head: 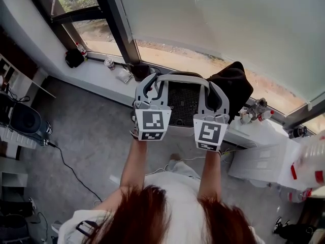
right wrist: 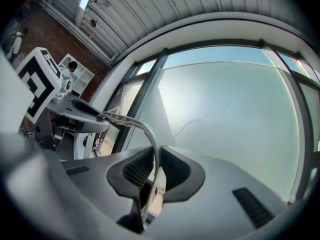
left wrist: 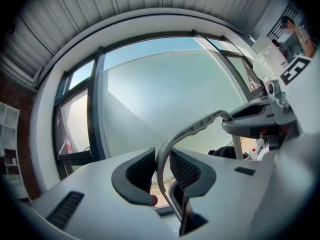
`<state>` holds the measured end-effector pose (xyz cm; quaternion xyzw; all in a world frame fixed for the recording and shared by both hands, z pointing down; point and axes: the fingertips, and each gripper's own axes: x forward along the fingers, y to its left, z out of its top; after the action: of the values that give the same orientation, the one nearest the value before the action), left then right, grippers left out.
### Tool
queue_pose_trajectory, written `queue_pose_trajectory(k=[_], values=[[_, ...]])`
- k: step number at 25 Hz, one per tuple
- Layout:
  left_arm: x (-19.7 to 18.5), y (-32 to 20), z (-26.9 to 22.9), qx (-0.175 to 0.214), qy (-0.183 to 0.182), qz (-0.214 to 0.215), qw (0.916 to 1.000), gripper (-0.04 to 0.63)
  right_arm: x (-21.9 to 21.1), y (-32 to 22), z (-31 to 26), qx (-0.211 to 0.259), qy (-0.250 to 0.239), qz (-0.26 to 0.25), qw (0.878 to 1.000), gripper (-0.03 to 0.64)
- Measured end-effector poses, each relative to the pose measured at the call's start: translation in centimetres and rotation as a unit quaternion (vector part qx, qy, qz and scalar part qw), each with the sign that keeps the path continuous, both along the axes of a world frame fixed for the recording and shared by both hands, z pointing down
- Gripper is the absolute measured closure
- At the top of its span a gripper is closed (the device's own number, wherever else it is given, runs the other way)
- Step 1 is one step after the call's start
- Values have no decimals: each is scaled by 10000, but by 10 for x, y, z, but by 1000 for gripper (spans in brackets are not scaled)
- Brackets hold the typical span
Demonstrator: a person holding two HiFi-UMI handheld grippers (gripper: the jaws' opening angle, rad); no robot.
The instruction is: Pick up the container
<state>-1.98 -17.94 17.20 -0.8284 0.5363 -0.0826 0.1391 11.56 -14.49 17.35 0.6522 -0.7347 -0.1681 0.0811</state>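
The container (head: 184,101) is a basket with a black mesh inside, a pale rim and a grey arched handle (head: 180,77). It hangs in the air before the window, held by that handle. My left gripper (head: 148,89) is shut on the handle's left end. In the left gripper view the handle (left wrist: 200,126) runs up out of the pads (left wrist: 140,171). My right gripper (head: 217,96) is shut on the handle's right end. In the right gripper view the thin handle (right wrist: 135,124) is pinched between the black pads (right wrist: 137,169). Both grippers point level toward the glass.
A window sill (head: 96,72) with a small bottle (head: 109,63) runs below the frosted window. A black bag (head: 234,85) sits right of the container. White furniture (head: 264,159) with bottles stands at the right. A black cable (head: 71,169) crosses the grey floor, and shelves stand at the far left.
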Motion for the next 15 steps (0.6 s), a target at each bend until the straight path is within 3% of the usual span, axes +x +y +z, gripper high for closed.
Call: queue_pose_trajectory(k=[15], values=[[-24, 74, -30, 145, -31, 182, 9997, 497, -25, 74, -29, 173, 9, -35, 9998, 557]])
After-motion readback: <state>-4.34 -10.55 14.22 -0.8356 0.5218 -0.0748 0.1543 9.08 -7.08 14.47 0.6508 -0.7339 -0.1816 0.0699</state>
